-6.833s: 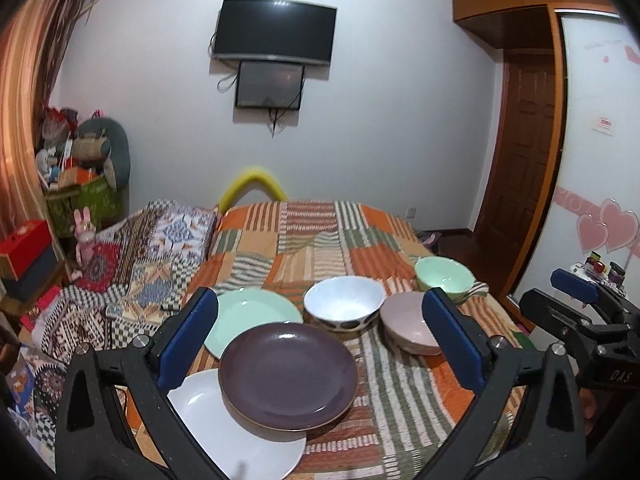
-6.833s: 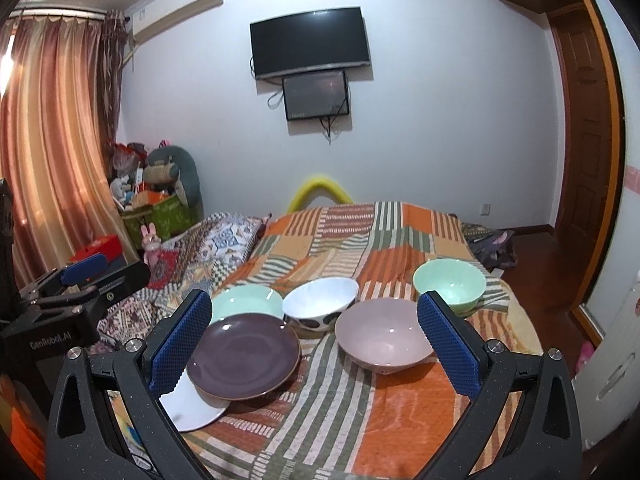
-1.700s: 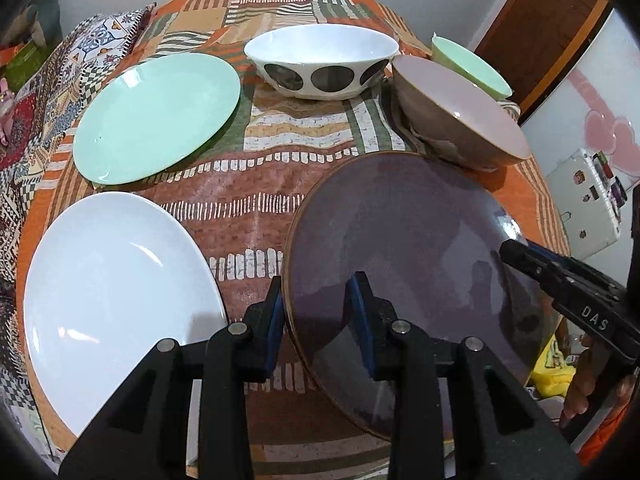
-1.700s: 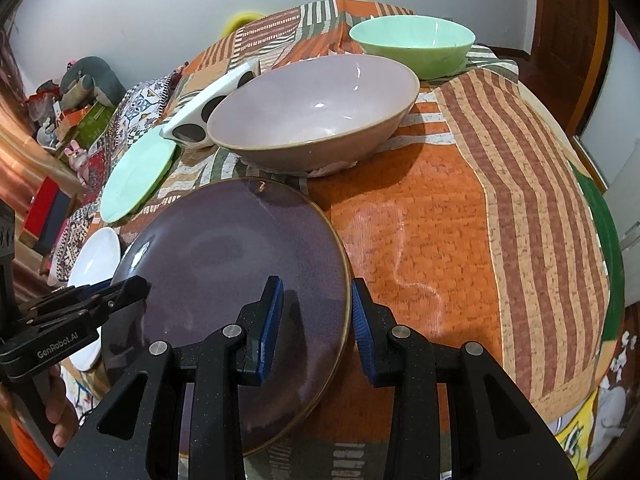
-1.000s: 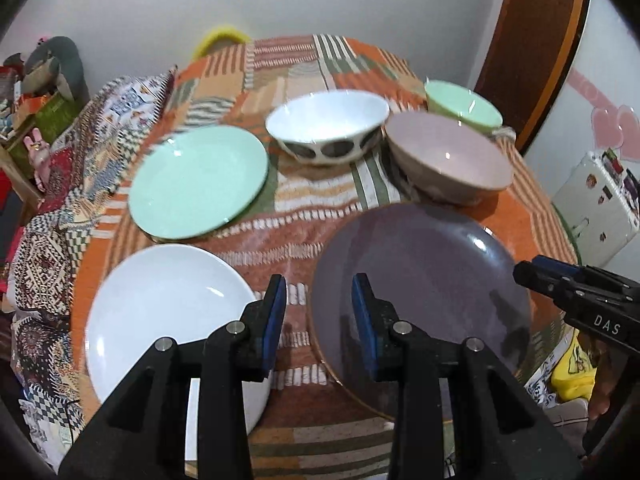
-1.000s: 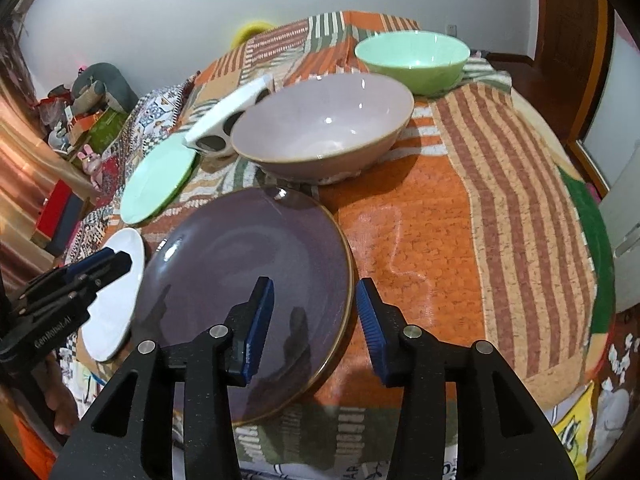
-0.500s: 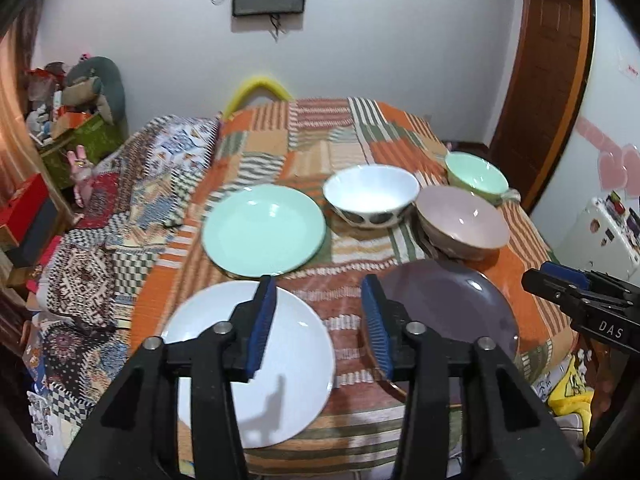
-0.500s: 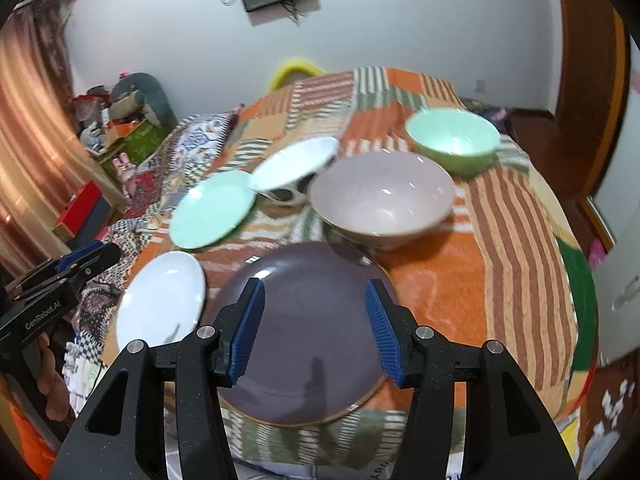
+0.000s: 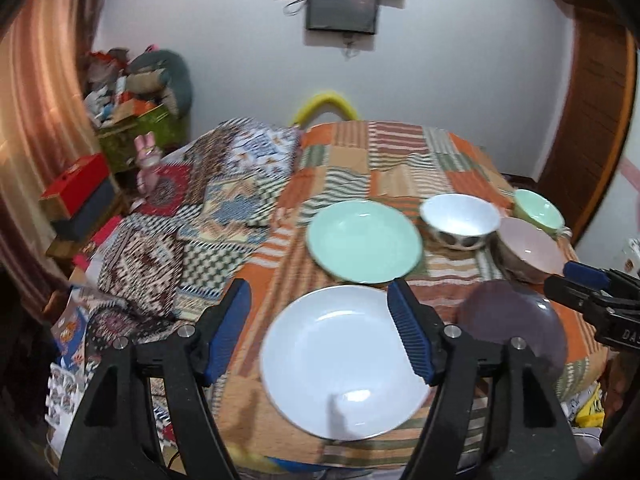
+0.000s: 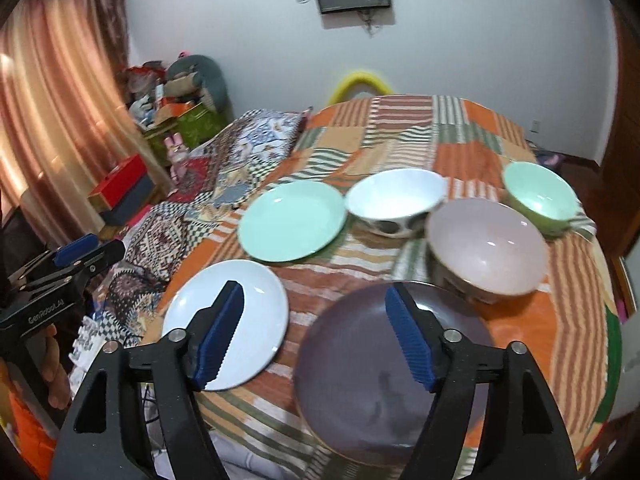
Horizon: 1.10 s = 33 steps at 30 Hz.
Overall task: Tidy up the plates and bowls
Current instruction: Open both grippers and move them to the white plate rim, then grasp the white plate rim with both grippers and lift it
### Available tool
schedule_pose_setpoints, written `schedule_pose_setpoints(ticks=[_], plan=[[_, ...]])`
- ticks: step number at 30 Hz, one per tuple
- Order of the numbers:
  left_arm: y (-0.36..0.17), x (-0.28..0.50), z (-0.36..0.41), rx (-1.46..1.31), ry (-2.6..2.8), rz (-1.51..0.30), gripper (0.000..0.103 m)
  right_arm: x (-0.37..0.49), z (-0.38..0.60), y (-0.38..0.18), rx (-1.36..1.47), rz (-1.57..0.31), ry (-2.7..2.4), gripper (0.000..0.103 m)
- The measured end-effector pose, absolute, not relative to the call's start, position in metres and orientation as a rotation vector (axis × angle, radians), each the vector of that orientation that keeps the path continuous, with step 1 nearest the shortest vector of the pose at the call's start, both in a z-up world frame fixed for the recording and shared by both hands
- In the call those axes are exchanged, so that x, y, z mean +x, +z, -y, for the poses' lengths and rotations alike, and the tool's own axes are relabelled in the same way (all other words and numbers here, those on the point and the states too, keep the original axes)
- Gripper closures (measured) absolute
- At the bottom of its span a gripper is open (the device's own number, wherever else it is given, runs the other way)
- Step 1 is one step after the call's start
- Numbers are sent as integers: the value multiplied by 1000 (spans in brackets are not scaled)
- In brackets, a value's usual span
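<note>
The white plate [image 9: 344,364] lies near the front edge of the striped patchwork bedspread [image 9: 400,160], and everything else can be placed from it. Just behind it, close to its far rim but apart from it, sits the mint-green plate [image 9: 364,246]; to the right of the white plate, with a strip of cloth between them, lies the dark purple plate [image 10: 396,364], flat on the cover. Behind the purple plate, its base right at that plate's far rim, stands the pink bowl [image 10: 486,248]; whether the two touch is unclear. Farther back from the white plate, to the right of the green plate, is the white bowl with dark spots [image 10: 396,202], and the mint-green bowl [image 10: 538,196] sits farthest right — beyond the pink one, near the edge of the bed. The left gripper [image 9: 320,332] hangs above the white plate with its blue pads well apart and its jaws opening; nothing is between them and it holds nothing. The right gripper [image 10: 314,334] hovers over the strip between the white and purple plates (its right pad in front of the purple plate, its left pad in front of the white one), jaws likewise opening — empty, touching no dish.
</note>
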State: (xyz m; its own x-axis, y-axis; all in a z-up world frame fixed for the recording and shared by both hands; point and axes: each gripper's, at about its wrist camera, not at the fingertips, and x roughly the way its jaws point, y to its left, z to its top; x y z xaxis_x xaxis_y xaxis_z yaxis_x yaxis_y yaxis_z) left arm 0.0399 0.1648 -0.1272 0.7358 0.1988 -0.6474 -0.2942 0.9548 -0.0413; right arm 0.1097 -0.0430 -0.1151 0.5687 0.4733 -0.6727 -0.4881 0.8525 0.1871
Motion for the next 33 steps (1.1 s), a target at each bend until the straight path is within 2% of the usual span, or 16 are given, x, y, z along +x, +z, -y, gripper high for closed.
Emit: schedule_pose_setpoints(ticks=[14, 22, 31, 33], plan=[[-210, 44, -231, -276, 333, -883, 32, 131, -25, -168, -83, -948, 638, 32], [-253, 53, -238, -346, 291, -979, 32, 143, -46, -197, -119, -1046, 648, 32], [-275, 56, -240, -376, 248, -1024, 32, 151, -57, -220, -137, -1122, 648, 32], [-278, 56, -240, -383, 235, -1029, 33, 155, -57, -224, -126, -1136, 635, 36]])
